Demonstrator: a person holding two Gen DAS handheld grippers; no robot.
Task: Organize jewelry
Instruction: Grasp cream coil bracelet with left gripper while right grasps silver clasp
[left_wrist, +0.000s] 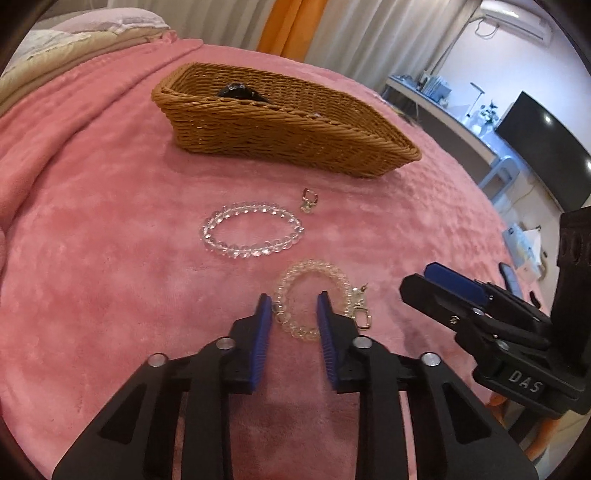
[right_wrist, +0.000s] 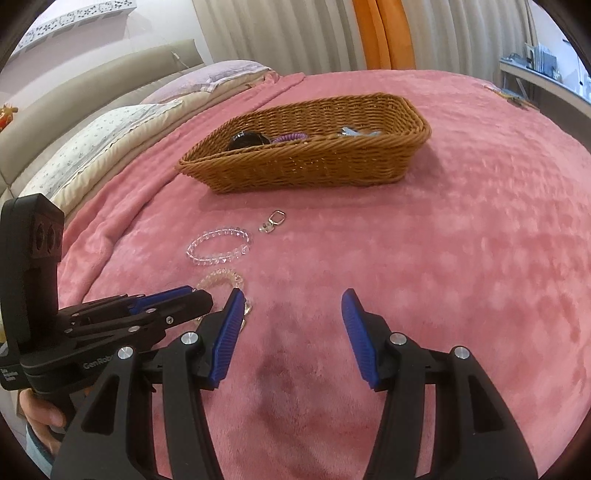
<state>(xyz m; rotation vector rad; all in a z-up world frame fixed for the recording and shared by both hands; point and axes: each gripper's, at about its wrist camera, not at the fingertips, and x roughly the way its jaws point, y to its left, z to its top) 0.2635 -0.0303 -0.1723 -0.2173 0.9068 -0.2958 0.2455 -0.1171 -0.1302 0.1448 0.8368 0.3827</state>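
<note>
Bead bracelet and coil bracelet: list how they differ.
1. The bead bracelet is a string of round clear beads; the coil bracelet is a yellowish spiral coil.
2. The coil bracelet carries a metal clasp; the bead bracelet shows none.
3. The bead bracelet lies free, nearer the basket; the coil bracelet lies at the tips of the left gripper.

Both are see-through rings lying flat on the pink blanket.

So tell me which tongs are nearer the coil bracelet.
Left. The left tongs straddle the coil bracelet; the right tongs sit off to its right, over bare blanket.
</note>
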